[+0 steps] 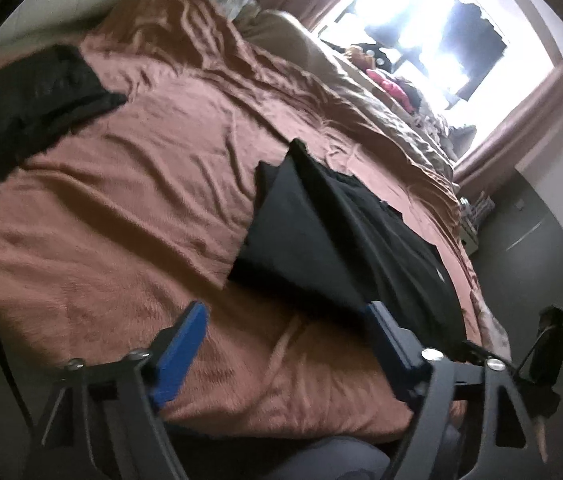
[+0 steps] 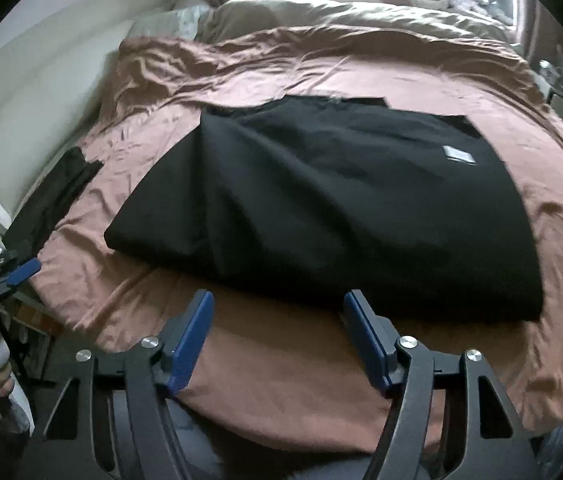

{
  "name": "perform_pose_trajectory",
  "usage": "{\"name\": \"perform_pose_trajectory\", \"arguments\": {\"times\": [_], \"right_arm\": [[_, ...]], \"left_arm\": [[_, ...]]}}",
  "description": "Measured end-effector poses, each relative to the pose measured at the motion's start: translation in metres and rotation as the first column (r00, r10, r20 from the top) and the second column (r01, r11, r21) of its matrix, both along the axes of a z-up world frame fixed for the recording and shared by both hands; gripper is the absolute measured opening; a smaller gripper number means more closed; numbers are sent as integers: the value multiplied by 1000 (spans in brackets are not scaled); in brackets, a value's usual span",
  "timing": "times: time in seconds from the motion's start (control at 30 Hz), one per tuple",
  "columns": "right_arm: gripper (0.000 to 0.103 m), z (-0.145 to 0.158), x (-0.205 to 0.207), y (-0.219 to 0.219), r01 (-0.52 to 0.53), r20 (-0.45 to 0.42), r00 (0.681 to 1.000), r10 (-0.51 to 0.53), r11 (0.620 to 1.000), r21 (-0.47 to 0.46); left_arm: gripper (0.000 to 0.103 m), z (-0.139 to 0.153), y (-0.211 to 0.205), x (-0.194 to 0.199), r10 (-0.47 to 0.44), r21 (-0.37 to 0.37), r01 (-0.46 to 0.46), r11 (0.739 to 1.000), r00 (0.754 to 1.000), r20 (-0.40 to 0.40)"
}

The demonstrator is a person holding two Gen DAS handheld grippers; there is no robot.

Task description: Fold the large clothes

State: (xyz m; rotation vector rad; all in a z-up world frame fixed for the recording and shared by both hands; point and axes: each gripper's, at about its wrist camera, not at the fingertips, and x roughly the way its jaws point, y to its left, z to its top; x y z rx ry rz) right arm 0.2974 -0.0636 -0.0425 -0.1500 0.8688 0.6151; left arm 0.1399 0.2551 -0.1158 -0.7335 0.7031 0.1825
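Smooth black garment (image 2: 321, 208) folded rectangular on wrinkled rust bedspread (image 2: 321, 76).

Home bedroom, w/ daylight.
I see a bed (image 2: 321, 80) w/ rumpled brown sheet, beige duvet (image 2: 361, 12) behind, curtains (image 1: 521, 136) by a bright window (image 1: 441, 20), clutter on the sill.

Matt black cloth garment (image 2: 321, 200); creased brown bedspread (image 2: 421, 84).

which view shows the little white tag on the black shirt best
The right wrist view: the white tag sits clear on the spread black shirt. In the left wrist view the shirt lies edge-on, with only a faint pale speck near its right side.
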Motion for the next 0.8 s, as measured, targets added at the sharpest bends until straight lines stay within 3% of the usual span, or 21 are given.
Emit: {"name": "perform_pose_trajectory", "arguments": {"times": [0.17,0.33,0.53,0.63,0.8], "right_arm": [[50,-20,36,37,-37,-45,998,34,997,-62],[41,-45,76,61,-8,-87,996,-3,992,-128],[34,-57,116,71,48,-95,994,-60,991,-123],[34,-61,135,79,67,-90,993,-80,989,-133],[33,-61,170,101,79,-66,994,-90,984,-159]], "left_arm": [[60,-28,20,24,8,-105,-12,994,999,-40],[59,-50,26,49,-10,-157,-3,988,997,-82],[53,-65,24,80,-25,-131,6,991,989,-143],[34,-72,23,89,-14,-94,-3,996,982,-188],[25,-79,21,82,23,-67,-38,997,978,-207]]}}
